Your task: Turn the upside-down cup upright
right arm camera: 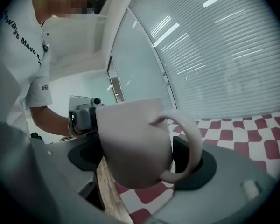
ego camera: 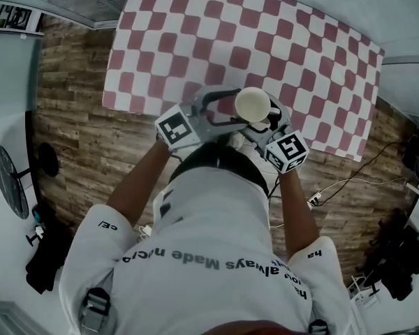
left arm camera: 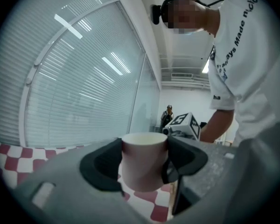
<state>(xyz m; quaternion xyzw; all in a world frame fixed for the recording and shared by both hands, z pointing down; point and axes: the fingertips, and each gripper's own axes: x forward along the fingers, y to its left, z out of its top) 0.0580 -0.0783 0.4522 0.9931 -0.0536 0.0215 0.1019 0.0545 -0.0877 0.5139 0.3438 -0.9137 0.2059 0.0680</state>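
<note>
Cup (ego camera: 252, 105) – mouth up, clamped in the jaws of left gripper (left arm camera: 144, 158) and right gripper (right arm camera: 137, 157) over the checkered worktop (ego camera: 195, 33) – seemingly at set-down, needing level lowering, then release.

Off-white handled cup (ego camera: 252, 105), mouth up, held above the checkered tablecloth (ego camera: 300, 47).
</note>
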